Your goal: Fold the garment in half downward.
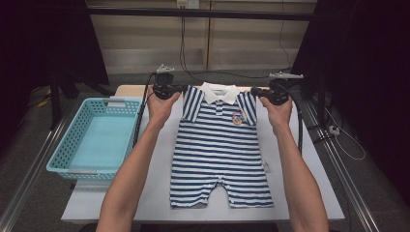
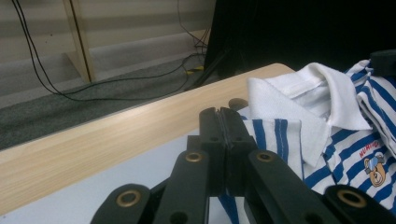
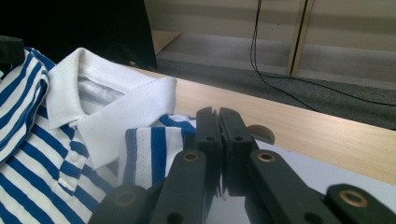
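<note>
A white worktop [image 1: 159, 183] carries the striped romper [image 1: 220, 150] lying flat, a blue basket [image 1: 92, 140] beside it. The left gripper [image 2: 219, 122] and right gripper [image 3: 217, 122] each pinch a sleeve edge, fingers pressed together. Such thin bites could slip when lifted, dropping 1 shoulder.

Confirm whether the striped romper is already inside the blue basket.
No, the striped romper lies flat on the table, beside the blue basket.

3 cameras: 1 fixed high, 1 riding each gripper.
The high view looks forward and down toward 12 o'clock over the table [image 1: 154, 193]; both gripper views sit low and close, sharing the romper's white collar [image 2: 299, 93].
</note>
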`<state>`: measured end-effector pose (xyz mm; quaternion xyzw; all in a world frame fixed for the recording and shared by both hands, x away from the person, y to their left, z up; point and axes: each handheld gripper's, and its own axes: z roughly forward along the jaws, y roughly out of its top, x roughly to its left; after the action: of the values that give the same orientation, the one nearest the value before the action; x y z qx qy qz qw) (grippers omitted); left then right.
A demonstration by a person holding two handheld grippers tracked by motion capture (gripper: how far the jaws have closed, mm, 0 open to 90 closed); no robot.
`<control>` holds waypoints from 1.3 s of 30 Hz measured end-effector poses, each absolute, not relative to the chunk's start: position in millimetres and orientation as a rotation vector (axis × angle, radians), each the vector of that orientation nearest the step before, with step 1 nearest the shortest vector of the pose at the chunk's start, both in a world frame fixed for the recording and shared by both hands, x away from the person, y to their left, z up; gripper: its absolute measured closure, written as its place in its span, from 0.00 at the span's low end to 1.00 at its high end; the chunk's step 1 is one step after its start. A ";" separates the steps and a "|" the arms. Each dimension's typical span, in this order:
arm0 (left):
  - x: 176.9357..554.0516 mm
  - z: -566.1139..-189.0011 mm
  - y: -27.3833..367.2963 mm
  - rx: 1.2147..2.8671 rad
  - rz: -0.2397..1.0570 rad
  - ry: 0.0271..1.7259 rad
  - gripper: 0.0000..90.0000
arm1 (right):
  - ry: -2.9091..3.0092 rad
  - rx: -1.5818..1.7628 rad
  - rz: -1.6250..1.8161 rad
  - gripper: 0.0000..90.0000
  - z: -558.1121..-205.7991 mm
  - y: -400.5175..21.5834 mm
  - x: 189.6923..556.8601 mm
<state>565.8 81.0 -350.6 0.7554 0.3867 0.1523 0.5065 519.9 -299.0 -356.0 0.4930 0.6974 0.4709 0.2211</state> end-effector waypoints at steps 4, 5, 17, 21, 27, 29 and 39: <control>569.4 -344.2 82.9 1.799 0.369 0.928 0.99 | 1.909 1.370 1.313 0.98 -348.8 -296.1 524.5; 569.8 -341.7 82.6 1.788 0.370 0.924 0.99 | 1.904 1.363 1.315 0.98 -346.1 -296.1 526.3; 564.4 -344.1 83.6 1.798 0.377 0.910 0.99 | 1.910 1.374 1.311 0.98 -350.9 -288.5 532.9; 562.4 -352.1 81.4 1.833 0.381 0.894 0.99 | 1.939 1.359 1.299 0.98 -360.3 -288.0 530.2; 555.9 -362.1 83.2 1.836 0.382 0.906 0.99 | 1.947 1.372 1.299 0.98 -371.1 -291.4 522.5; 553.1 -364.1 84.5 1.834 0.379 0.907 0.99 | 1.954 1.370 1.298 0.98 -375.1 -292.0 519.5; 540.3 -372.7 85.9 1.846 0.378 0.891 0.99 | 1.979 1.362 1.289 0.98 -386.5 -287.2 505.4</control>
<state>540.3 85.9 -372.7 0.7648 0.3693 0.1567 0.5042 505.4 -287.2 -386.5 0.4887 0.7104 0.4625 0.2062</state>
